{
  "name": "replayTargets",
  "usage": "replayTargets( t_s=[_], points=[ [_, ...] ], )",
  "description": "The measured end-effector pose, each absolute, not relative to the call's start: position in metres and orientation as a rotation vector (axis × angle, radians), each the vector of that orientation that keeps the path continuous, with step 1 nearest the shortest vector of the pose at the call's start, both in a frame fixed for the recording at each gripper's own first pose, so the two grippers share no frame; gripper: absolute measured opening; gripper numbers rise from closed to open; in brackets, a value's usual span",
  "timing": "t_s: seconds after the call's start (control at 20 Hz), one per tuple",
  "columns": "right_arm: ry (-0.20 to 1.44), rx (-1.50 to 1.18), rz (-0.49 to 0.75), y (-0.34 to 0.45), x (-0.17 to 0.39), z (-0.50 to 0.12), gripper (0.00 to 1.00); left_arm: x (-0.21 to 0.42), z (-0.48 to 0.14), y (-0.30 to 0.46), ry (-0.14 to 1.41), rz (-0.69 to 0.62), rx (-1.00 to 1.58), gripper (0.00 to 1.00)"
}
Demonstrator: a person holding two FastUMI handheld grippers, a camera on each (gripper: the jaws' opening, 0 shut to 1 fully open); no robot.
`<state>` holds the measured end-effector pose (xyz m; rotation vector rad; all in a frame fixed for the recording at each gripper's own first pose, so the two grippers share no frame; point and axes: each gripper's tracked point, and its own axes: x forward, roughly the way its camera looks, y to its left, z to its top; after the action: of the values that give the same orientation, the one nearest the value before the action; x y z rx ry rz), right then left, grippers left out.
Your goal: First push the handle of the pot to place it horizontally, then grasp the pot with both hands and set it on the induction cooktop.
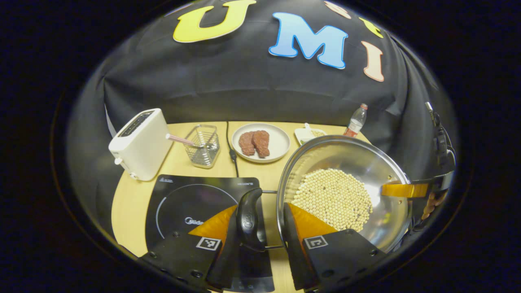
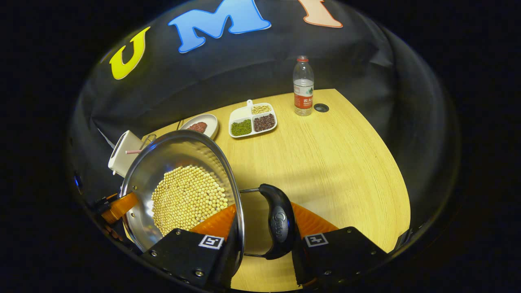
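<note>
A steel pot (image 1: 346,154) holding soybeans (image 1: 331,199) hangs just right of the black induction cooktop (image 1: 191,207). My left gripper (image 1: 260,205) is shut on the pot's black side handle (image 1: 250,219), with one finger outside the handle and the other over the pot's inner wall. My right gripper (image 2: 264,205) clasps the opposite black handle (image 2: 281,224) the same way, beside the pot's rim (image 2: 175,150). Both handles lie level. In the left gripper view the right gripper (image 1: 407,190) and a hand show beyond the pot's far rim.
A white toaster (image 1: 140,144) stands behind the cooktop. Next to it are a wire basket (image 1: 203,144), a power cable (image 1: 232,150) and a plate (image 1: 279,140) of meat. A divided bean dish (image 2: 253,120) and a water bottle (image 2: 303,85) stand at the back. Bare wooden tabletop (image 2: 333,162) lies right of the pot.
</note>
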<state>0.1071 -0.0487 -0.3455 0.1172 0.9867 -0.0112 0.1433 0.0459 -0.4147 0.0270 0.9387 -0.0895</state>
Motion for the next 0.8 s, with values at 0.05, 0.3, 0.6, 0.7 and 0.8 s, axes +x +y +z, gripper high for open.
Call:
replayTargets(
  t_s=[0.05, 0.3, 0.6, 0.7, 0.8],
  points=[
    [0.983, 0.116, -0.006, -0.042, 0.107, -0.342, 0.58, 0.142, -0.409, 0.052, 0.937, -0.086, 0.027, 0.57],
    [0.985, 0.119, 0.011, -0.007, 0.095, -0.333, 0.58, 0.134, -0.388, 0.086, 0.940, -0.074, 0.033, 0.57],
    [1.003, 0.109, 0.022, 0.035, 0.087, -0.337, 0.57, 0.125, -0.381, 0.131, 0.952, -0.059, 0.028, 0.57],
    [1.009, 0.100, 0.027, 0.049, 0.086, -0.339, 0.57, 0.123, -0.383, 0.145, 0.961, -0.053, 0.020, 0.57],
    [1.008, 0.096, 0.038, 0.063, 0.089, -0.341, 0.58, 0.123, -0.381, 0.160, 0.962, -0.046, 0.021, 0.57]
  ],
)
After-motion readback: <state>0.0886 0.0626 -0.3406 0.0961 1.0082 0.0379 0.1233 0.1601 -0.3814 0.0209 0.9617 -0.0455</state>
